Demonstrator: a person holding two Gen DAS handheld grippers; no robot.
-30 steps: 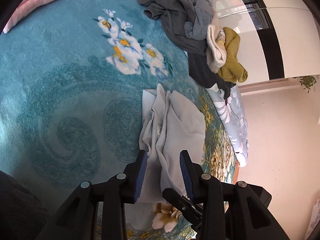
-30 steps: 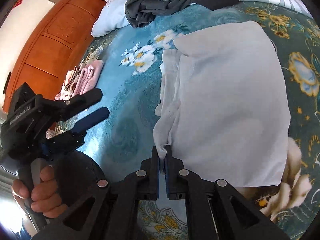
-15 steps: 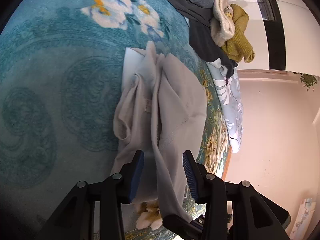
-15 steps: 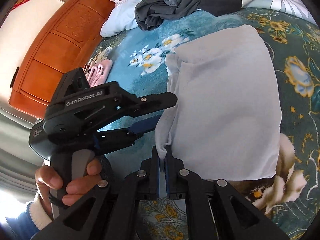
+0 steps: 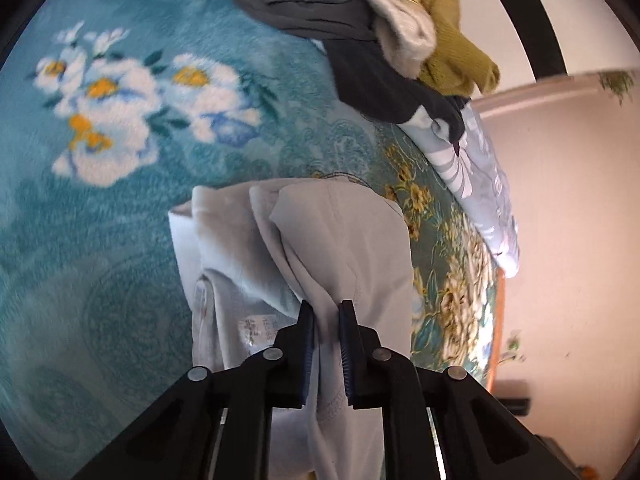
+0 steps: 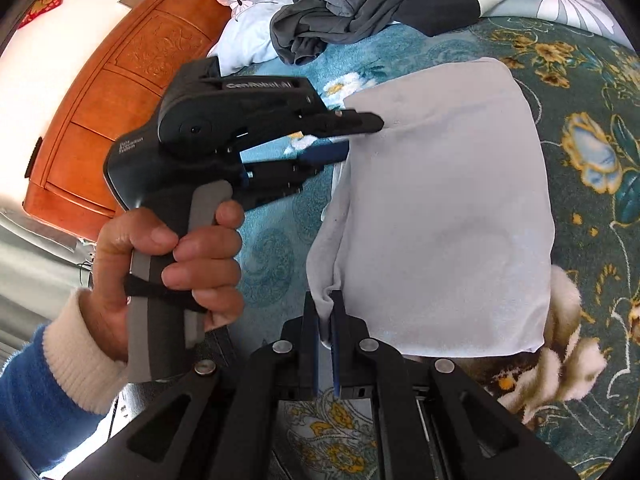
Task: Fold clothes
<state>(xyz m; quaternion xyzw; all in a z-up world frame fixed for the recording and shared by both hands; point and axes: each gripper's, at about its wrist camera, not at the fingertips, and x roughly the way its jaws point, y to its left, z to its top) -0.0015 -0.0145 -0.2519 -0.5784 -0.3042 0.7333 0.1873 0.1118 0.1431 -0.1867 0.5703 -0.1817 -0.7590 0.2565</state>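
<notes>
On the teal floral bed, we pinch the pale grey garment (image 6: 440,208), light, limp and apt to sag, at its gathered near edge with the right hand-held gripper (image 6: 325,312) and farther along with the left hand-held gripper (image 5: 325,320).

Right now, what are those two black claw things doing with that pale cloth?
Left gripper and right gripper both shut on the pale garment. Garment part-folded on the blanket. Unfolded clothes pile beyond, apart.
</notes>
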